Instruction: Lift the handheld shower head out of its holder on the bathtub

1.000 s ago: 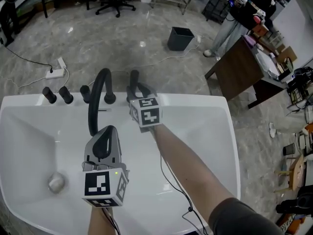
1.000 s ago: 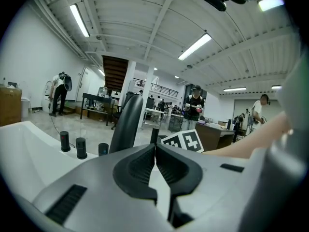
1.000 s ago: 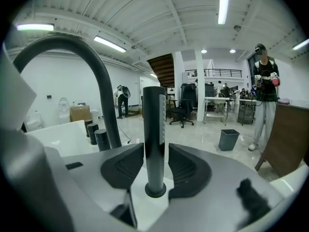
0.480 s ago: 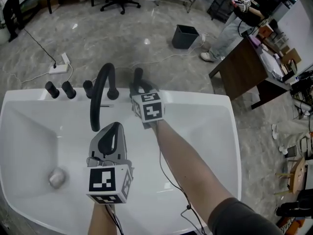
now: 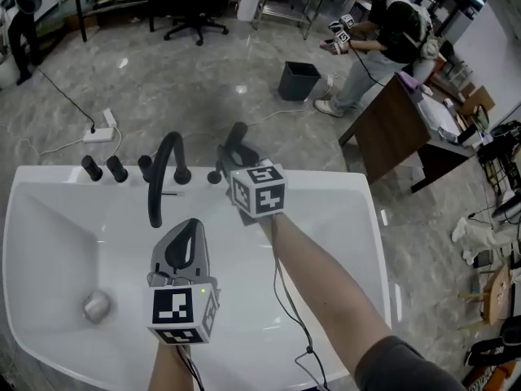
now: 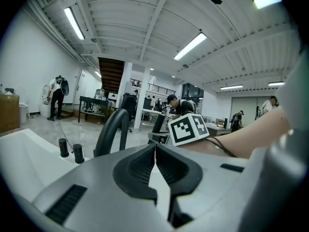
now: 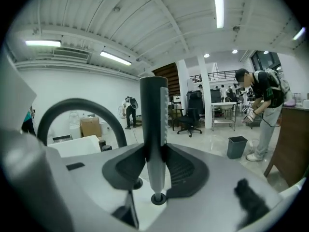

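Progress: grip taken, lift judged part done. The handheld shower head (image 5: 237, 135) is pinched upright between the jaws of the right gripper (image 5: 232, 156), at the far rim of the bathtub (image 5: 346, 187), centre of the head view. The jaws have just been closing, and both pads are pressed on the dark shaft.

In the right gripper view the shaft fills the centre of the frame. Its grey tapered lower end comes down to the ring of the holder (image 7: 158, 198) at lower centre. Whether the tip is clear of the ring or just inside it cannot be told. Left to do, as judged: raise it until the tip is plainly free.

The left gripper (image 5: 188, 225) is held over the tub interior, lower left of centre. Its jaws are pressed together with nothing between them.

The black arched spout (image 5: 162, 169) stands just left of the shower head. Three black knobs (image 5: 116, 169) are lined along the rim further left.

Containers:
- Bathtub: white inside, with no water seen. Only a grey drain fitting (image 5: 96, 304) is noted, lower left of the frame.
- Dark waste bin (image 5: 299, 81) on the floor, upper centre, well apart from the tub. Its contents cannot be made out.
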A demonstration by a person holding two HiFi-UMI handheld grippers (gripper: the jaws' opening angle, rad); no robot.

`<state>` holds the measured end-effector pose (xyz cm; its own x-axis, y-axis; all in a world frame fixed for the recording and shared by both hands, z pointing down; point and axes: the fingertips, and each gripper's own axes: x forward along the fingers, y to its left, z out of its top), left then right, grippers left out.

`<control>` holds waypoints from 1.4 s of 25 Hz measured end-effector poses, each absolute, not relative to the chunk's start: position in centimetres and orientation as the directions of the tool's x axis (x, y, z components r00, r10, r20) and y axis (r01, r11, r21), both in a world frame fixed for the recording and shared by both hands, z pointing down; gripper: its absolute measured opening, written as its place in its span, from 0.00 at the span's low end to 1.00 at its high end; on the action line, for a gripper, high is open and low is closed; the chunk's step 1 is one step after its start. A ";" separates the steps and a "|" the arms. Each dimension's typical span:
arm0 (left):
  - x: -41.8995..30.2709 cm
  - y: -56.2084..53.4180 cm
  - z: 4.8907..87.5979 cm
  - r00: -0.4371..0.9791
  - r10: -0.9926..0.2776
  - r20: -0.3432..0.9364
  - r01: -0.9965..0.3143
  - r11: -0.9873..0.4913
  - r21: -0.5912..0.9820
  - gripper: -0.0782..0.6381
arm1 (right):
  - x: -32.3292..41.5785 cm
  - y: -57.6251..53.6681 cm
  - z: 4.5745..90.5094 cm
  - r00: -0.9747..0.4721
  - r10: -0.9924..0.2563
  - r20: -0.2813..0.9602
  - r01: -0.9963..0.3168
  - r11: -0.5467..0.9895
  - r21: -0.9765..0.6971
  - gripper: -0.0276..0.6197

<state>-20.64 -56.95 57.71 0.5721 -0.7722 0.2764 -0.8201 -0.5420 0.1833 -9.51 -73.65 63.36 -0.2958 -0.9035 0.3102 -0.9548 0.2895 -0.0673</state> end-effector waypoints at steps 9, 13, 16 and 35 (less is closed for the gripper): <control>-18.2 -52.6 52.9 0.611 -0.734 0.296 -0.791 -0.574 0.210 0.13 | -8.6 -69.0 52.8 -0.347 -0.911 0.223 -0.937 0.343 -0.058 0.26; -17.7 -51.2 49.5 0.603 -0.749 0.276 -0.798 -0.565 0.210 0.13 | -8.3 -66.0 48.2 -0.378 -0.907 0.185 -0.926 0.373 -0.066 0.26; -17.8 -50.1 47.2 0.583 -0.767 0.269 -0.813 -0.550 0.195 0.13 | -8.1 -63.3 44.9 -0.412 -0.898 0.151 -0.911 0.406 -0.071 0.26; -12.7 -36.1 38.0 0.472 -0.853 0.223 -0.881 -0.451 0.143 0.13 | 3.9 -40.4 29.1 -0.519 -0.852 -0.072 -0.849 0.523 -0.069 0.26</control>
